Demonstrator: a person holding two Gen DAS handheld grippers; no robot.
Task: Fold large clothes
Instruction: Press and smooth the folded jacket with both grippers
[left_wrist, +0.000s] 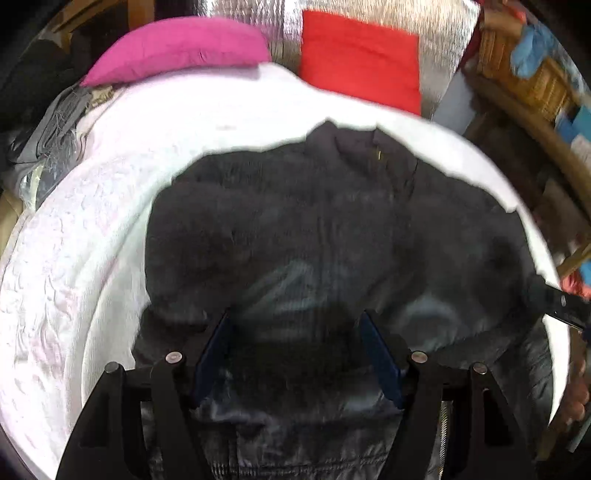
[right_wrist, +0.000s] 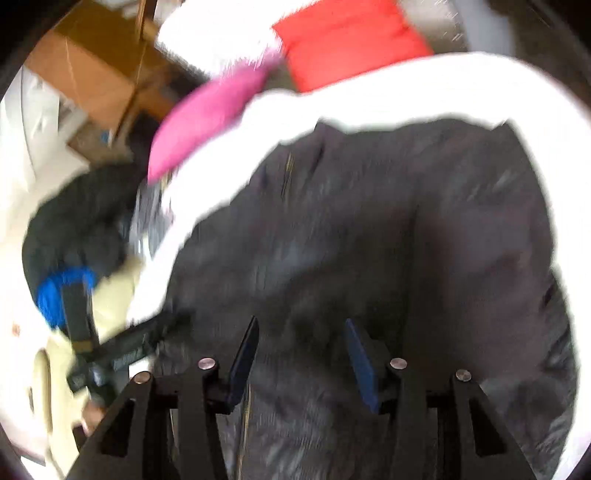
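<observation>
A large dark padded jacket lies spread on a white bedspread, collar towards the far side. My left gripper hovers over the jacket's near part, its blue pads wide apart with only dark cloth beneath them. My right gripper stands open over the same jacket, closer to its near edge, with no fold pinched between its pads. The right gripper's black tip shows at the right edge of the left wrist view. The left gripper shows at the jacket's left edge in the right wrist view. Both views are blurred.
A pink pillow and a red pillow lie at the bed's far end. A wicker basket stands to the right. A cardboard box and a heap of dark clothes sit off the bed's left side.
</observation>
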